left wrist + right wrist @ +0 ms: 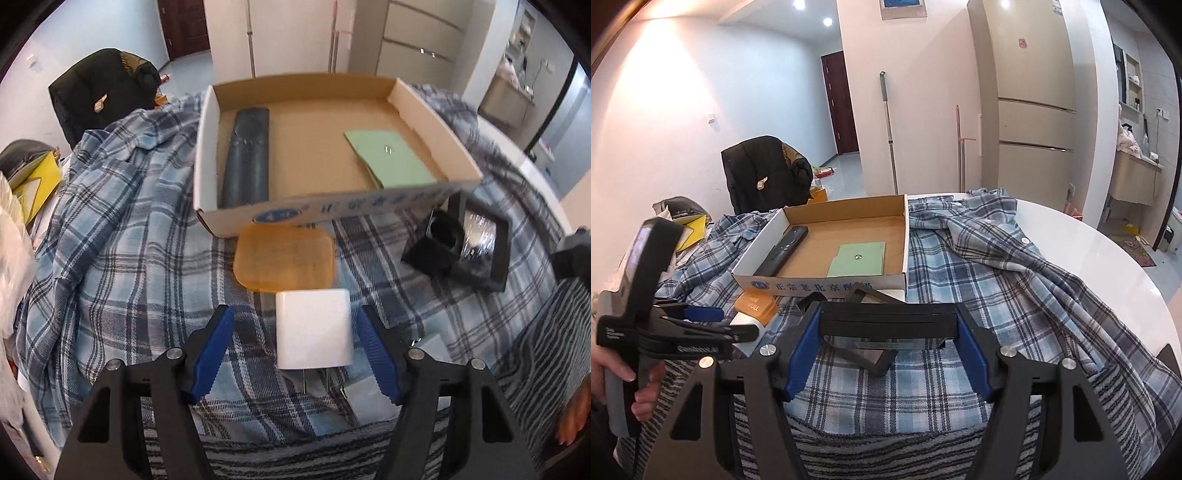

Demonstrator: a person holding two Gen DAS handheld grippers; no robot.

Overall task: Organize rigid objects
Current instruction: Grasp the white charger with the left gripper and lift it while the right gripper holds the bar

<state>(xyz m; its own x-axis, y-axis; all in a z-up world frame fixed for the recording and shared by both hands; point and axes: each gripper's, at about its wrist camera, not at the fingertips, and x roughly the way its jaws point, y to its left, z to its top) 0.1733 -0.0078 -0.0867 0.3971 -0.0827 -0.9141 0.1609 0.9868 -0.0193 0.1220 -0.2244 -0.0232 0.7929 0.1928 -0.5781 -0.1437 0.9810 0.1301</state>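
A cardboard box lies on a plaid cloth and holds a dark remote and a green card. An orange pad lies in front of the box. My left gripper is open, its blue fingers on either side of a white charger, not touching it. My right gripper is shut on a flat black case, held above a black frame. The box, remote and card also show in the right wrist view.
A black open box with a shiny insert lies right of the orange pad. The plaid shirt covers a white round table. A chair with a black jacket stands behind. A yellow bag is at the left.
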